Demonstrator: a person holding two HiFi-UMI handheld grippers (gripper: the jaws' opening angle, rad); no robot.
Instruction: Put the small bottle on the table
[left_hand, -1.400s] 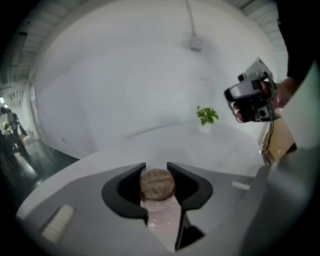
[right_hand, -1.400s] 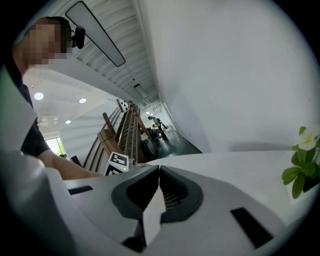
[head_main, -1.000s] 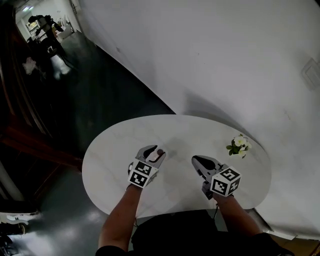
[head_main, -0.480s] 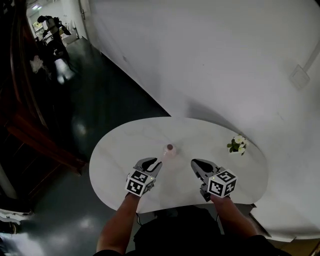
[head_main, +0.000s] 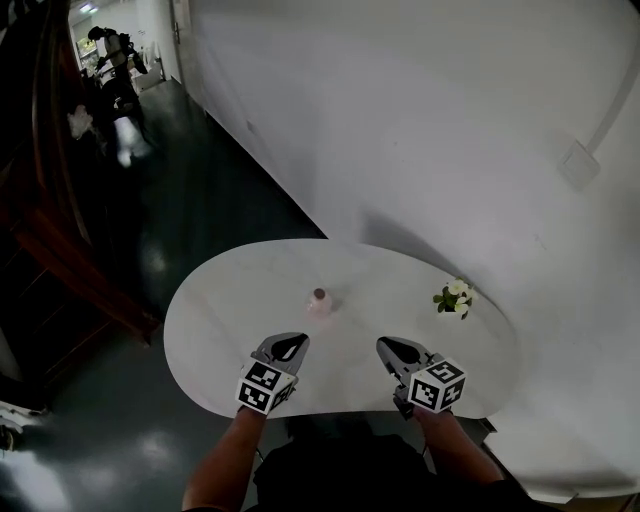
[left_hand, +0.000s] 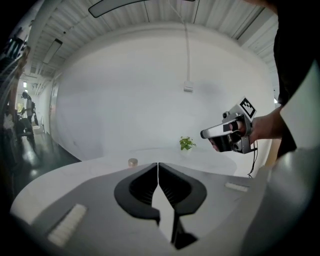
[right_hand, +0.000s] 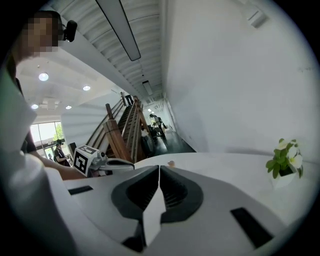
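The small pinkish bottle (head_main: 319, 300) with a dark cap stands upright on the white oval table (head_main: 220, 300), apart from both grippers. It shows small in the left gripper view (left_hand: 132, 162) and the right gripper view (right_hand: 171, 163). My left gripper (head_main: 290, 345) hangs over the table's near edge, short of the bottle. Its jaws have just been closing and now meet with nothing between them (left_hand: 158, 164). My right gripper (head_main: 395, 350) hangs beside it, also shut and empty (right_hand: 159, 167).
A small white pot of flowers (head_main: 452, 298) stands at the table's right end, by the white wall. Dark floor and a wooden stair rail (head_main: 60, 260) lie to the left. People stand far down the corridor (head_main: 110, 50).
The left gripper has let go of the bottle, drawn back toward the near edge and closed its jaws. The right gripper has drawn back too. The bottle stays standing on the table.
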